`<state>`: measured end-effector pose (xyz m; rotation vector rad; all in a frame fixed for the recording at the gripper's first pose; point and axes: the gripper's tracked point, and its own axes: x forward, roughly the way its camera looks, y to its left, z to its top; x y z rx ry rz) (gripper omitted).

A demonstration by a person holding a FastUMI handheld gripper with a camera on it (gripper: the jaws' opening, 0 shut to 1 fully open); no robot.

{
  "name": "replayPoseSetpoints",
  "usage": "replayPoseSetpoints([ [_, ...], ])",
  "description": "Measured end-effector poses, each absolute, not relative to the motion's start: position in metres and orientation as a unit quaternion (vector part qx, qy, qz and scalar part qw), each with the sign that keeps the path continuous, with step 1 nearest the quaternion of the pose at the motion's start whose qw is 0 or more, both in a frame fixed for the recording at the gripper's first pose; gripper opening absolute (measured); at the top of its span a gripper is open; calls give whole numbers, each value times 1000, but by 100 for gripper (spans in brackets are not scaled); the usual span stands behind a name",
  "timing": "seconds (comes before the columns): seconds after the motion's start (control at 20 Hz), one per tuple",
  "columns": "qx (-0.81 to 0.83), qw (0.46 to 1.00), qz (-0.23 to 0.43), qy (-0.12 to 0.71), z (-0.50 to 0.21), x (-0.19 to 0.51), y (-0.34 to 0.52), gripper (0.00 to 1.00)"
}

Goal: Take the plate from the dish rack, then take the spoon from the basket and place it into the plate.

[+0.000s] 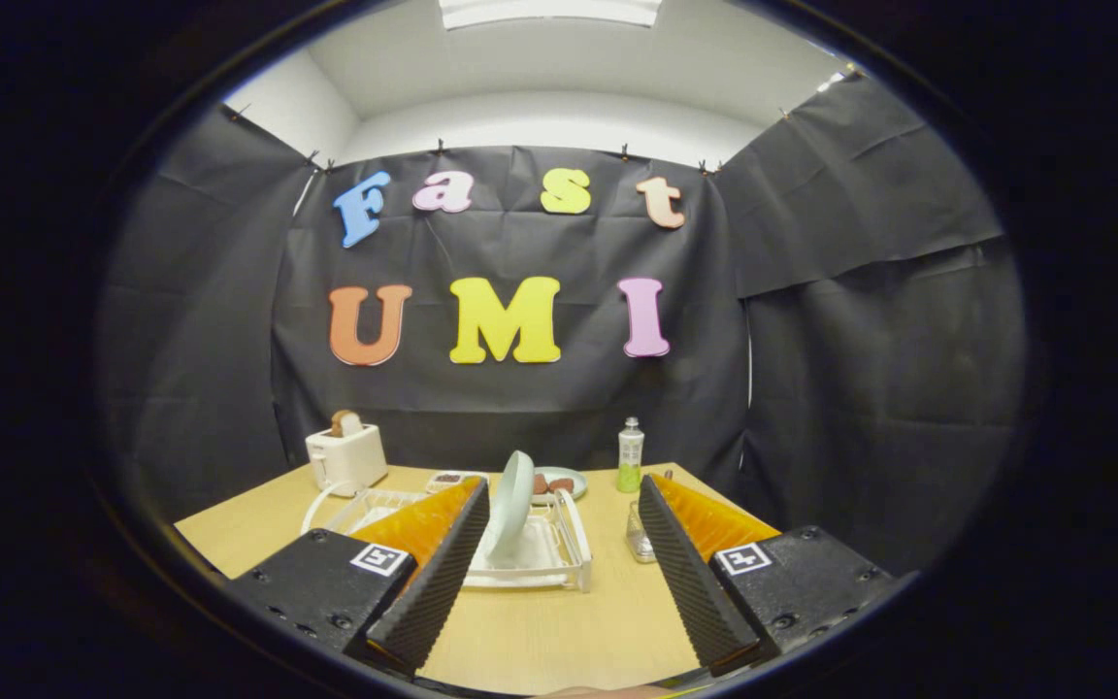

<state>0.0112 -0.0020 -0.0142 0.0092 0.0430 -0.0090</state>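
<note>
- Plate (510,505): stood on edge in the white dish rack (559,558), upper rim leaning a bit; pale green, round, smooth and glossy. Seen just ahead of the gripper (564,500), in the gap betw. the fingers, nearer the left one.
- Gripper: fingers spread wide, nothing held, no contact w/ plate or rack.
- Handling, judged only: plate looks stiff, prob. ceramic or hard melamine, so moderately heavy and chippable; glaze likely slippery. Best taken at the exposed upper rim, one finger on each face, then lifted straight up so the rack's bars are not snagged.
- Finger faces are ribbed, which should help grip on a slick rim.
- Rack: white frame w/ looped bars over a flat drip tray, resting on a light wood-look table (540,631).
- Spoon and basket can't be told apart from the clutter beyond the rack at this size.
- Other items: white toaster (346,458) w/ bread in its slot, back left; small green plate w/ brown food (564,482) behind the rack; slim green bottle (630,455); small clear glass jar (639,536) beside the right finger.
</note>
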Motion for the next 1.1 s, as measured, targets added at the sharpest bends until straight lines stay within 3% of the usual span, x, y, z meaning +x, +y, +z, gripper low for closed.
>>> replayPoseSetpoints([
  [0.55,-26,997,4,76,-6,93,23,98],
  [1.1,-124,950,3,285,-21,223,64,93],
])
